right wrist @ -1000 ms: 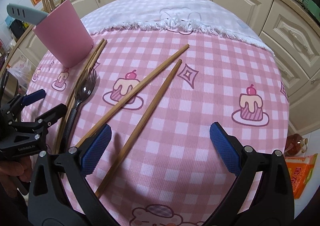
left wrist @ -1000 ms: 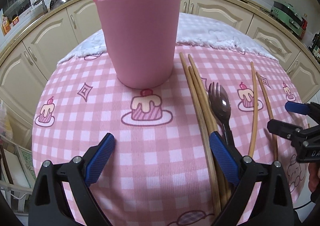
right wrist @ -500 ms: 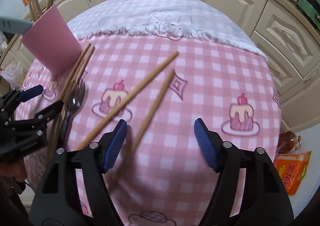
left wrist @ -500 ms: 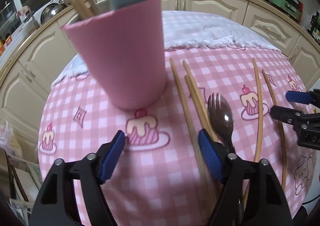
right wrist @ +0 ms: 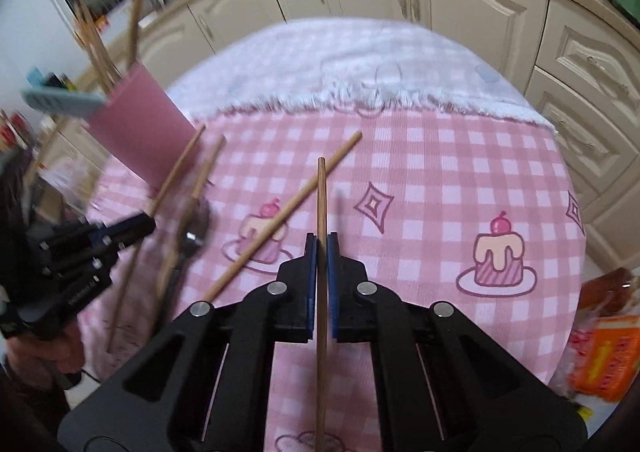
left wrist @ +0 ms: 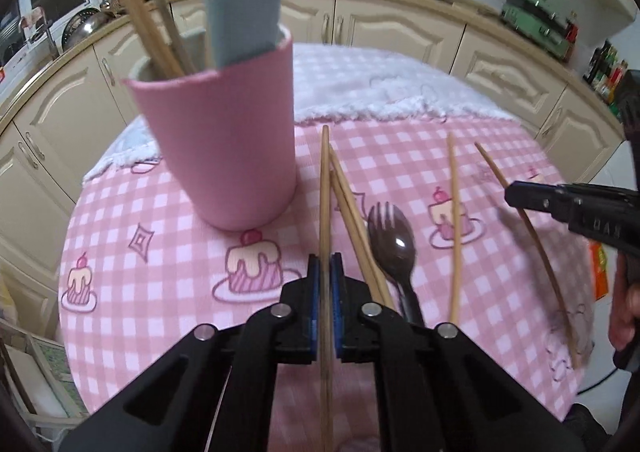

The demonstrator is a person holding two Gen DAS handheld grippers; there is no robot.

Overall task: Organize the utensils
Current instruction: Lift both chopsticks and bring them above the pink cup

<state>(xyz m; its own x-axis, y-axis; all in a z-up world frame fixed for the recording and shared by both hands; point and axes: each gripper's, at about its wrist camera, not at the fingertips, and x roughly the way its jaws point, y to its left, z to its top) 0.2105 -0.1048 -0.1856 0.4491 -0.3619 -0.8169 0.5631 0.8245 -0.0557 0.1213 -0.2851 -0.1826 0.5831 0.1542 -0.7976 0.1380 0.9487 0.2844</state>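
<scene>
The near ends of both gripped chopsticks are cut off by the picture edge. The left gripper (left wrist: 325, 264) has just closed its fingers on one wooden chopstick (left wrist: 325, 179); the right gripper (right wrist: 322, 244) has likewise closed on another chopstick (right wrist: 321, 195). The pink cup (left wrist: 224, 139) on the table (left wrist: 160, 292) holds chopsticks and a grey-blue handle. A dark spork (left wrist: 390, 244) and loose chopsticks (left wrist: 454, 219) lie beside it.
</scene>
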